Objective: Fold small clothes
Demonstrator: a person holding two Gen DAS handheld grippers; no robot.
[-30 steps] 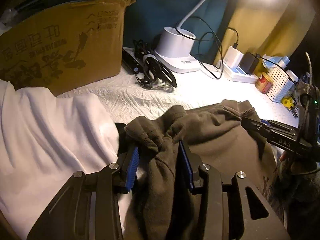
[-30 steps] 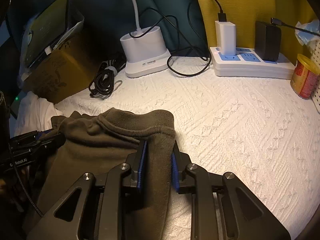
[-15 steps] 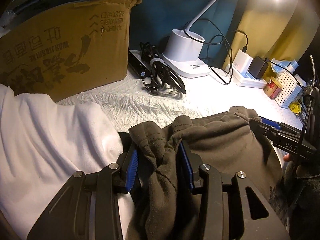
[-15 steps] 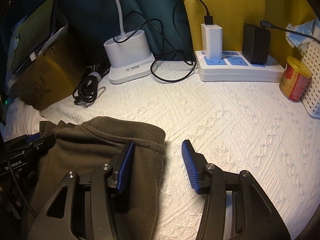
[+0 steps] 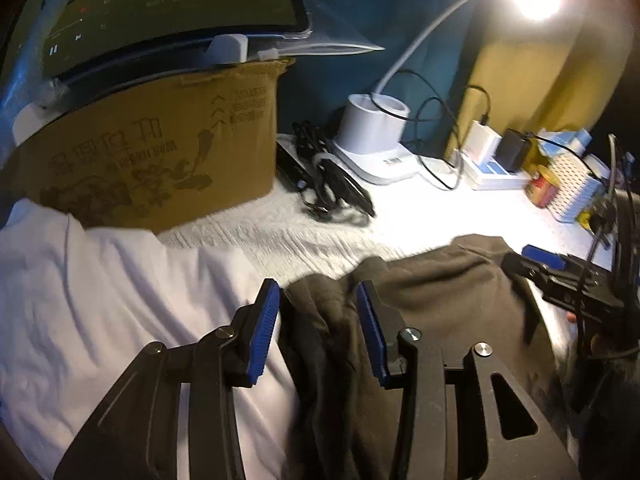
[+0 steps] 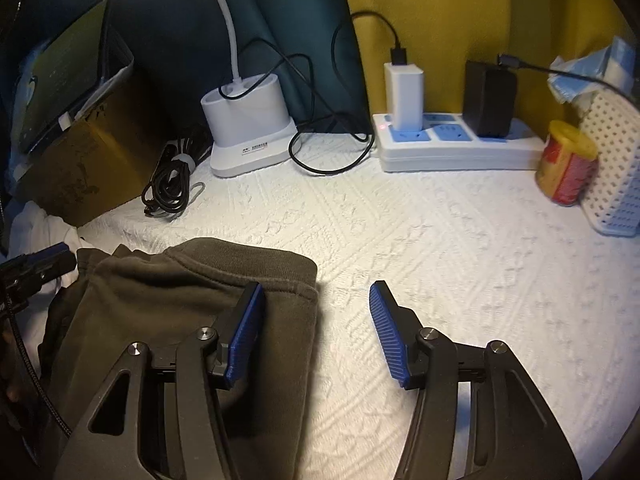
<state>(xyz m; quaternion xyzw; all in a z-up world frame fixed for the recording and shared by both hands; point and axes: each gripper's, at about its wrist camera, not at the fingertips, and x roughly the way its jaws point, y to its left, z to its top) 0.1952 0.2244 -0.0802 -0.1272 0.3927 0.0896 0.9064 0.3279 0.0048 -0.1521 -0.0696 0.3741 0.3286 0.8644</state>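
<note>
Garment (image 6: 192,292) lies under both tongs (image 5: 316,332) (image 6: 316,332) (jaws apart).

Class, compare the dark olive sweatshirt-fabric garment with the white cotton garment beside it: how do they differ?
The dark olive sweatshirt-fabric garment is dark, thick and has a ribbed hem; the white cotton garment is pale and thinner-looking. The olive one lies between both open hand-held grippers; the white one sits left, against the brown cardboard box. Both rest rumpled on the white textured cloth.
</note>
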